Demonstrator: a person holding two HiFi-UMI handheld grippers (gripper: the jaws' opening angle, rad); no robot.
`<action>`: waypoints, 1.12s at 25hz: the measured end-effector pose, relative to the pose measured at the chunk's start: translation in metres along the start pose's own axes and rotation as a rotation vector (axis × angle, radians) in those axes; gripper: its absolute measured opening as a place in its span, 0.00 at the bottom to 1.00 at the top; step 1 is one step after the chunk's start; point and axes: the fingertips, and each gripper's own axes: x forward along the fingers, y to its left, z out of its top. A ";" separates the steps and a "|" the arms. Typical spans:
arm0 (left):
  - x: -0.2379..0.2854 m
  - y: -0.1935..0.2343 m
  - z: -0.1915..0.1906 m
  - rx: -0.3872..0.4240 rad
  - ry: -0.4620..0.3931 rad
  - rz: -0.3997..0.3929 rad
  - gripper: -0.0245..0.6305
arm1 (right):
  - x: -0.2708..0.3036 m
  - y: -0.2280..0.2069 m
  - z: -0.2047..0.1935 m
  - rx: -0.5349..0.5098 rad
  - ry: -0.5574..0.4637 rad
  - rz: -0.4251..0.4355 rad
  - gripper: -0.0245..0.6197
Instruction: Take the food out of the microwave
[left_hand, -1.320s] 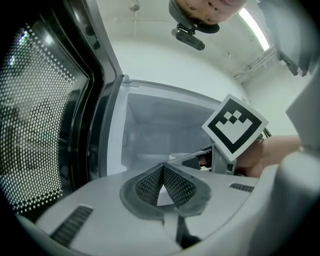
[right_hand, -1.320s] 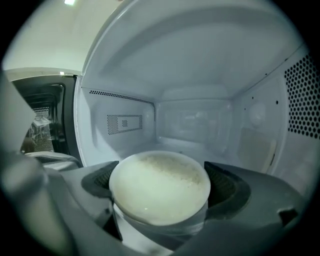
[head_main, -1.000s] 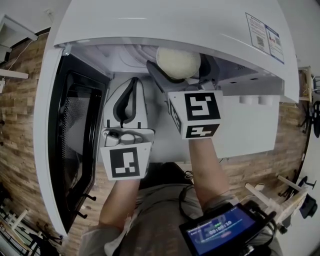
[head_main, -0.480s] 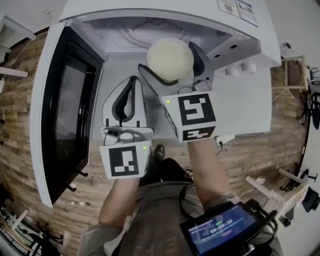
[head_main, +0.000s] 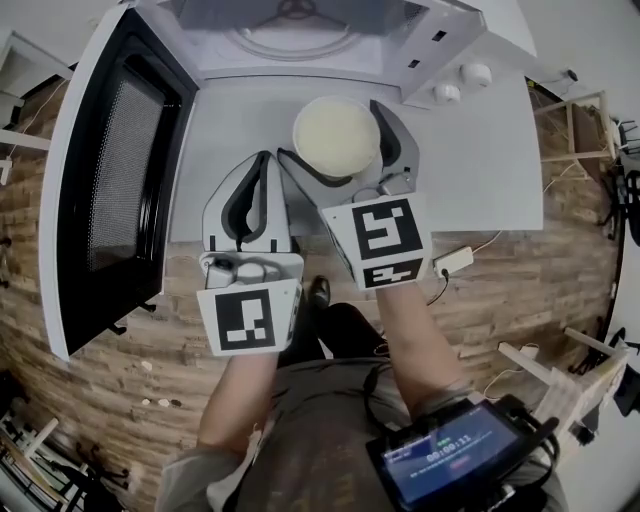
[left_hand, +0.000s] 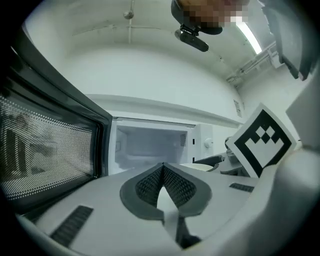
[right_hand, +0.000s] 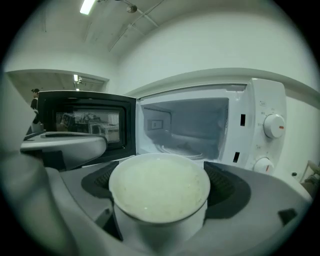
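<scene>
Outside one microwave (right_hand: 260, 100) | right gripper (head_main: 338, 150) fingers clamp one food bowl (right_hand: 159, 186) | left gripper (head_main: 264, 165) fingers closed

Possibly a lab: microwave (head_main: 300, 25), white table (head_main: 480, 170), strip lights (right_hand: 87, 6).

Pale grey table (head_main: 480, 170), plain top. Microwave (head_main: 300, 25) sits on its far part, front facing near, w/ door (head_main: 115, 170) swung open to the left, past the table's left edge. Wood-plank floor (head_main: 120, 400) below; a white plug block (head_main: 452, 262) w/ cable lies on it by the table's near right edge.
</scene>
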 end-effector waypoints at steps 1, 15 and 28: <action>-0.004 -0.001 -0.004 -0.001 0.005 0.002 0.05 | -0.003 0.003 -0.005 -0.001 0.005 0.004 0.86; -0.023 -0.002 -0.032 -0.013 0.015 0.015 0.05 | -0.007 0.025 -0.074 0.000 0.092 0.036 0.86; -0.024 0.003 -0.027 -0.010 0.010 0.022 0.05 | -0.002 0.030 -0.080 -0.025 0.148 0.058 0.86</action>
